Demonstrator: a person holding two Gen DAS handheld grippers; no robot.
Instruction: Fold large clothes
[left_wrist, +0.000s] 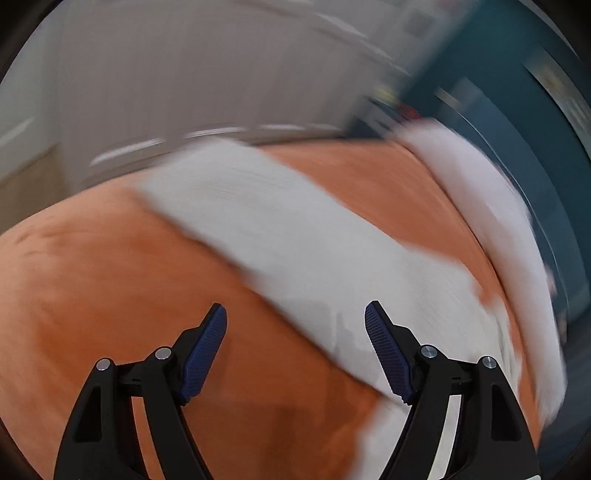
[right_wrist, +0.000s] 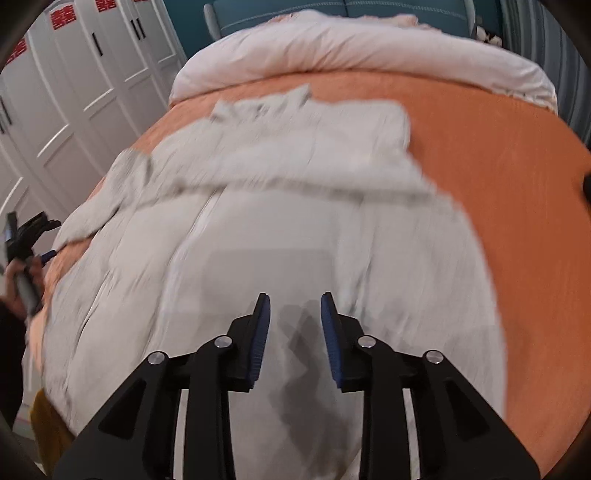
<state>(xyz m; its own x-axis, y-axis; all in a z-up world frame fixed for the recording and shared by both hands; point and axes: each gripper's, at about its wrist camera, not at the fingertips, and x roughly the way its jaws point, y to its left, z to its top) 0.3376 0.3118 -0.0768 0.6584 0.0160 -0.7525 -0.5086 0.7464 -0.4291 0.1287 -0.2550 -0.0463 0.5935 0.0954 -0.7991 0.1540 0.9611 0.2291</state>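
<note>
A large pale grey garment (right_wrist: 280, 206) lies spread on an orange bedsheet (right_wrist: 509, 192), its sleeve folded across the upper part. My right gripper (right_wrist: 295, 306) hovers open and empty above the garment's near part. In the left wrist view the garment (left_wrist: 295, 236) runs diagonally across the sheet (left_wrist: 92, 295). My left gripper (left_wrist: 295, 314) is wide open and empty above the garment's left edge. The left gripper also shows at the far left of the right wrist view (right_wrist: 33, 229), held in a hand. Both views are motion-blurred.
A pale pink duvet (right_wrist: 351, 48) is bunched along the head of the bed, against a teal headboard (right_wrist: 388, 11). White wardrobe doors (right_wrist: 85, 74) stand to the left of the bed. The sheet lies bare to the garment's right.
</note>
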